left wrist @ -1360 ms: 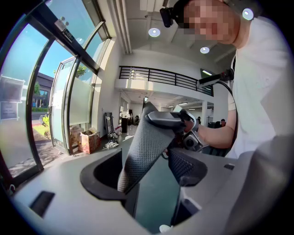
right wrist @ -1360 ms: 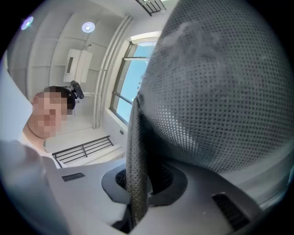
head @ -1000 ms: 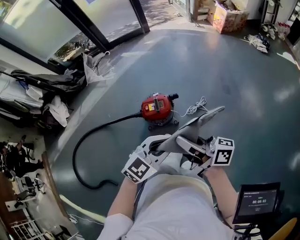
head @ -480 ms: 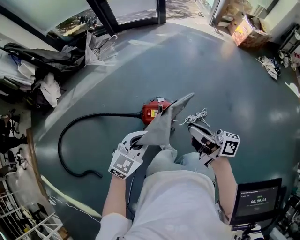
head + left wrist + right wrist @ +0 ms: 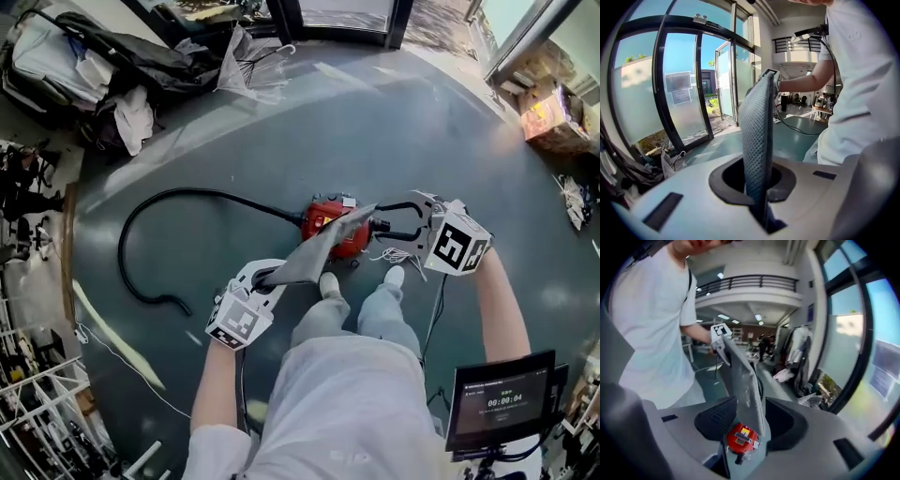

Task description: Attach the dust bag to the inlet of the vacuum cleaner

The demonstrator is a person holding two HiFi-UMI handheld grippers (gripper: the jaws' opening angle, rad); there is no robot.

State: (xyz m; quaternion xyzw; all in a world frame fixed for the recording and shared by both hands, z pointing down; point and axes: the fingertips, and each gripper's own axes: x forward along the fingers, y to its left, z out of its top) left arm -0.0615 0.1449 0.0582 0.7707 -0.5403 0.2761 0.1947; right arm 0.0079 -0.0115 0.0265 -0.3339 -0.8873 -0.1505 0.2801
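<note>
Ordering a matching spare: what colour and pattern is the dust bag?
The dust bag is grey with a fine dimpled weave, clearest in the left gripper view.

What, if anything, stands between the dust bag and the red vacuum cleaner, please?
Nothing visible. The left gripper, shut on the dust bag, holds it over the vacuum cleaner; the right gripper's jaws, which have just been opening, straddle its far end.

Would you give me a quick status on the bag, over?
Left gripper shut on bag. Right gripper just opening, bag tip between jaws, ungripped. Bag over vacuum, unattached. Cord lies beside vacuum.
</note>
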